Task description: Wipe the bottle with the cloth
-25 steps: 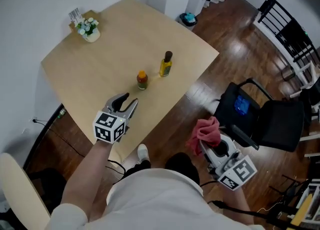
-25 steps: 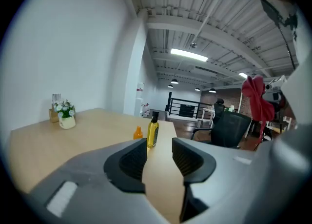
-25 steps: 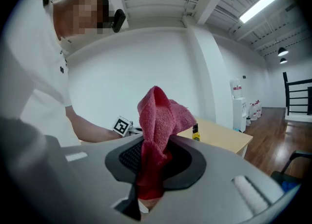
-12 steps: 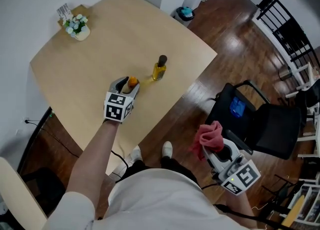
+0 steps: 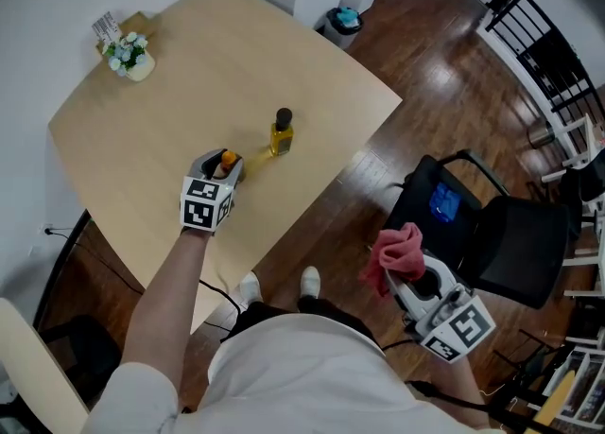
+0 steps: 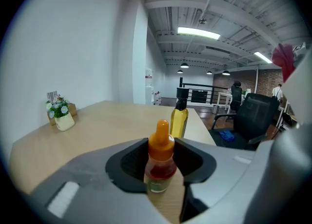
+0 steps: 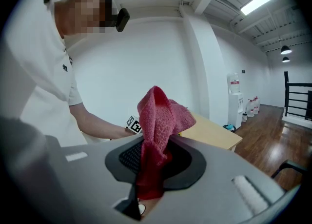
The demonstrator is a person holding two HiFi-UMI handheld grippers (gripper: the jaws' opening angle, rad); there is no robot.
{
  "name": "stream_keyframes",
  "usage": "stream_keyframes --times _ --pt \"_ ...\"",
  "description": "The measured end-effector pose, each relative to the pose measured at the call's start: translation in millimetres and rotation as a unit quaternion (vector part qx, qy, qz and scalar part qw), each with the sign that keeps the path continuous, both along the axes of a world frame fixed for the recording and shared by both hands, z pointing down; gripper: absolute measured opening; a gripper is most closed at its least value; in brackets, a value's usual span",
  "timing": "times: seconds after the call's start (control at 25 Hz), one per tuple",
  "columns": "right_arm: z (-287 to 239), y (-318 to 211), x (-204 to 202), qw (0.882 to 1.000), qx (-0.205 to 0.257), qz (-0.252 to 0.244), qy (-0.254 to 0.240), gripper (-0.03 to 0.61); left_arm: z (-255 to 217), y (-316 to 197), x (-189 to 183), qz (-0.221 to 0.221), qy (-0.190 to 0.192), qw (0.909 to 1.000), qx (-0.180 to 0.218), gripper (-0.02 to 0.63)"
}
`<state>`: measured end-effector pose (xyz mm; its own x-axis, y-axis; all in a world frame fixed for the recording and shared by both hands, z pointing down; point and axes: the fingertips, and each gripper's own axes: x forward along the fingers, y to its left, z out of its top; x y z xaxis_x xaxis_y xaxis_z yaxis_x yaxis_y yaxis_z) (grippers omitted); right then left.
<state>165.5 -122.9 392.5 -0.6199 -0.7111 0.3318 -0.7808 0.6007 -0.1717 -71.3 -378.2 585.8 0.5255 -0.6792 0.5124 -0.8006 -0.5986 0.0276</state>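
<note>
A small bottle [image 5: 227, 158] with an orange cap and red contents stands on the light wooden table [image 5: 142, 139]. My left gripper [image 5: 224, 165] reaches over the table, its jaws either side of it. In the left gripper view the small bottle [image 6: 160, 162] sits upright between the pads; the jaws have just been closing and now press on it. A taller yellow oil bottle [image 5: 281, 133] with a dark cap stands just beyond. Off the table at the lower right, my right gripper [image 5: 405, 276] is shut on a red cloth [image 5: 395, 251], which sticks up from its jaws [image 7: 158, 120].
A small pot of flowers [image 5: 132, 56] stands at the table's far left corner. A black office chair [image 5: 492, 224] stands on the wooden floor to the right of the table. A bin [image 5: 345, 18] sits on the floor beyond the table's far edge.
My left gripper has moved forward across the table to the small orange-capped bottle and closed around it. The right gripper with the cloth has shifted only a little.
</note>
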Motion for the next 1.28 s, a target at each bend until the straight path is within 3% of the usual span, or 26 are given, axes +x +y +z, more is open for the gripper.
stream_keyframes --times 0.16,0.44,0.88,1.08,1.28 --pt "-3 -17 3 1.0 0.015 -0.016 -0.006 0.084 -24 17 3 0.016 0.018 0.9997 0.005 0.158" --pt "-24 -55 -34 0.994 0.067 -0.088 -0.023 0.084 -116 80 24 0.104 0.068 0.992 0.023 0.158" --pt "-87 -88 -147 0.953 0.17 -0.249 -0.044 0.084 -207 158 51 0.187 0.1 0.9771 0.023 0.16" --pt "-78 -84 -175 0.939 0.173 -0.296 -0.033 0.084 -233 170 51 0.199 0.129 0.9709 0.034 0.16" --pt "-38 -77 -167 0.944 0.14 -0.297 -0.023 0.084 -257 167 45 0.18 0.163 0.9694 0.041 0.16"
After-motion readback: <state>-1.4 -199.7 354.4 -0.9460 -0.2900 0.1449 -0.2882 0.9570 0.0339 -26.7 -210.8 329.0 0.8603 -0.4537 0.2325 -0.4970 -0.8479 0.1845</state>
